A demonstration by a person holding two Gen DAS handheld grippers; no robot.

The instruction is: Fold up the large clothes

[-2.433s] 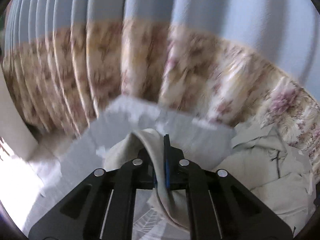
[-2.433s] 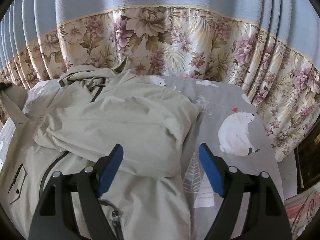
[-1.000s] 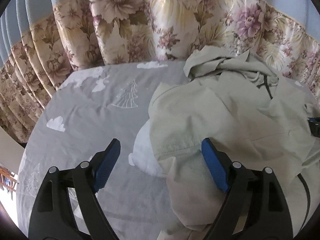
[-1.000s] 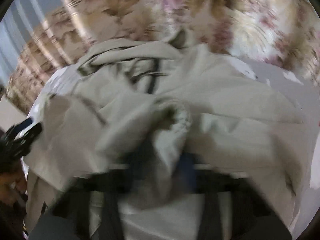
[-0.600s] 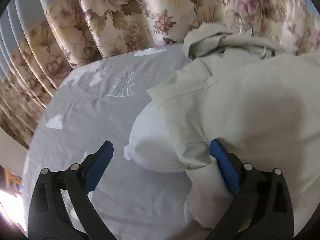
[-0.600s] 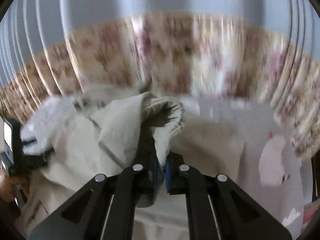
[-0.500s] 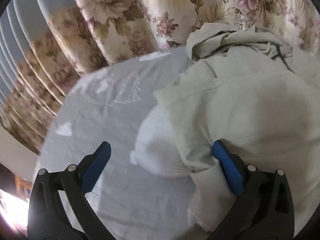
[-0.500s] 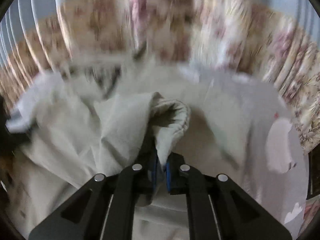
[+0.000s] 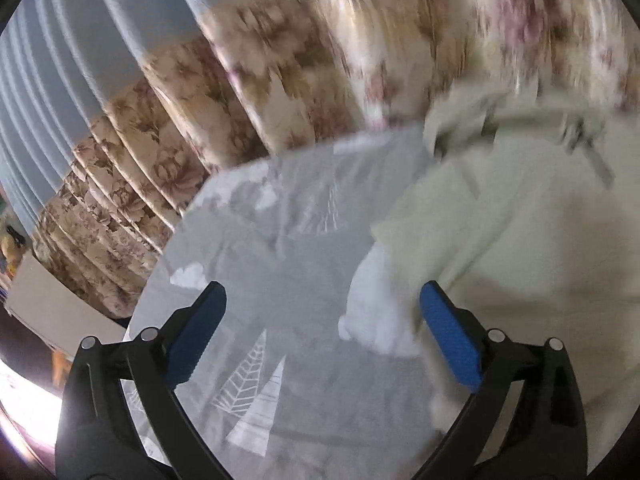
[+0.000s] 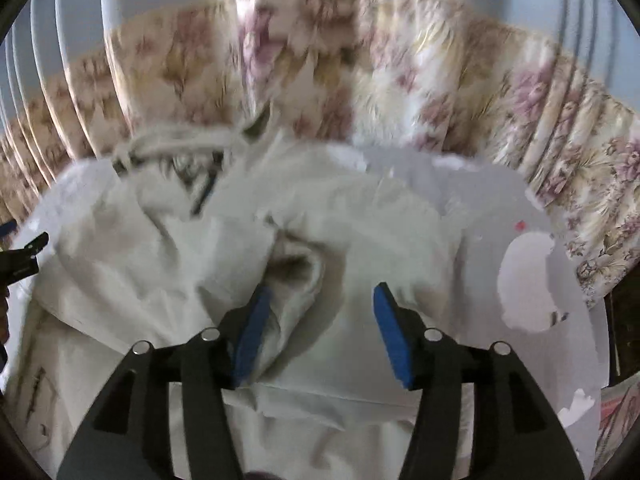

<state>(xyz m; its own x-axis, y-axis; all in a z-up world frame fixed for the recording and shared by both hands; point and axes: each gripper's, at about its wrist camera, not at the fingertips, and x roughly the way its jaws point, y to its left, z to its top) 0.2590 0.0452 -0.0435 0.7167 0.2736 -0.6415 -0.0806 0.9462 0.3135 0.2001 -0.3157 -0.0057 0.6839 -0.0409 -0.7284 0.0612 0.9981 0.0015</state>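
Observation:
A pale beige jacket (image 10: pixel 340 224) lies on a grey printed sheet (image 10: pixel 480 200), both sleeves folded in over its body. My right gripper (image 10: pixel 320 328) is open just above it; the sleeve cuff (image 10: pixel 304 272) lies loose between the blue pads, nearer the left pad (image 10: pixel 252 332). In the left wrist view the jacket (image 9: pixel 520 240) fills the right side, blurred. My left gripper (image 9: pixel 320 340) is open and empty over the sheet (image 9: pixel 280 280) at the jacket's left edge; its right pad (image 9: pixel 448 344) is beside the fabric. The left gripper's tip shows at the right wrist view's left edge (image 10: pixel 24 256).
Floral and blue curtains (image 10: pixel 360 80) hang close behind the table's far edge, also in the left wrist view (image 9: pixel 280 60). A white polar bear print (image 10: pixel 528 280) marks the sheet at the right. The table's left edge (image 9: pixel 160 280) drops toward a pale board (image 9: pixel 52 304).
My right gripper has opened and let the sleeve cuff drop onto the jacket. My left gripper, open, has swung left and back from the jacket's edge.

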